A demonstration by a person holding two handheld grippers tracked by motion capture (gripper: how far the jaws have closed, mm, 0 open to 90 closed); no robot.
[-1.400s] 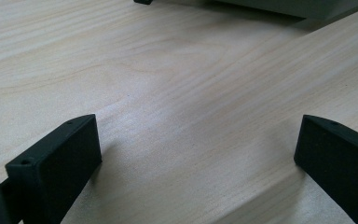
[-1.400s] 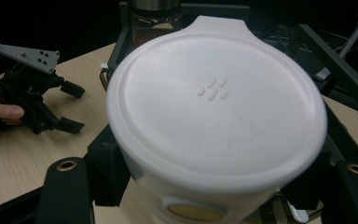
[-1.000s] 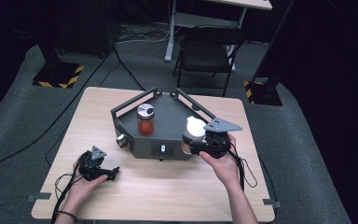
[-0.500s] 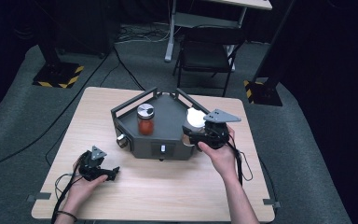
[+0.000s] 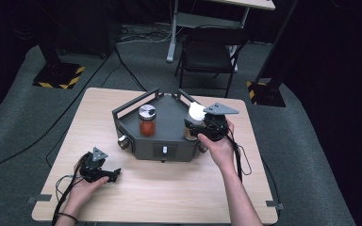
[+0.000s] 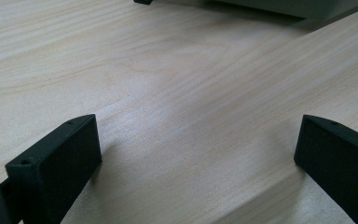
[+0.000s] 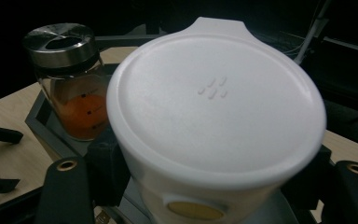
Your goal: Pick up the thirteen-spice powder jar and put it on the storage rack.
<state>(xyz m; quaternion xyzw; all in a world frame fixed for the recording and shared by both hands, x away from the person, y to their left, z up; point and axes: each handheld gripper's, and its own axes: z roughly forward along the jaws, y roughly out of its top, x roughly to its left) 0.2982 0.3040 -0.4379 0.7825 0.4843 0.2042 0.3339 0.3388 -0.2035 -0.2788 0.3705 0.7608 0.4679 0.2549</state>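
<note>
Your right gripper [image 5: 199, 128] is pinching the white-lidded jar [image 5: 195, 113] upright between its fingers (lifted higher than before); your left gripper [image 6: 198, 154] is resting spread on the surface [image 6: 168, 84].

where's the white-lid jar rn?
High view: white-lid jar sits at the grey tray's right edge, between the right gripper's jaws, right of the orange jar.
</note>
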